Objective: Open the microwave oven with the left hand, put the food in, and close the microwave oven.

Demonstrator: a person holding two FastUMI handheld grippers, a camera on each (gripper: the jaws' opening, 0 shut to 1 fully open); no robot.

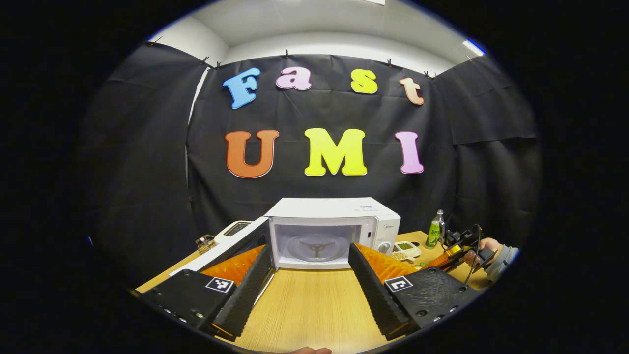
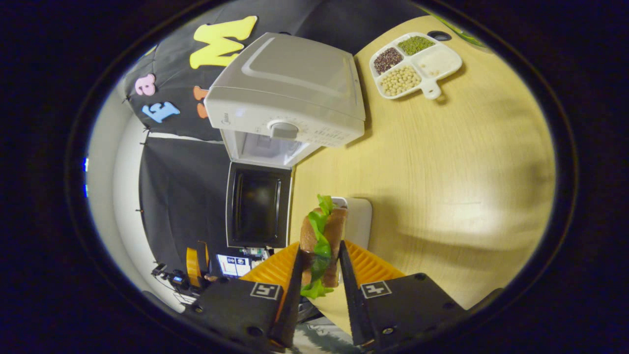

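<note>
Two hand-held grippers work at a wooden table where a white microwave oven stands with its door swung fully open. Seen in the left gripper view, the left gripper is held level and low over the tabletop, aimed straight at the oven's bare cavity and its glass turntable, fingers spread wide with nothing between them. At the right edge of that view a sleeved hand holds the right gripper out over the table, just in front of a green bottle.

The right gripper view is rolled on its side, taking in the oven's top, its control knob and the dark window of the open door — and, behind the oven, a four-compartment tray of beans and grains, which the left gripper view catches partly, beside the oven. Here the right gripper is closed on the sandwich — brown bread with green lettuce — both fingers pressing its sides. The sandwich sits just above a small white dish on the table, near the open door; whether they touch cannot be told
</note>
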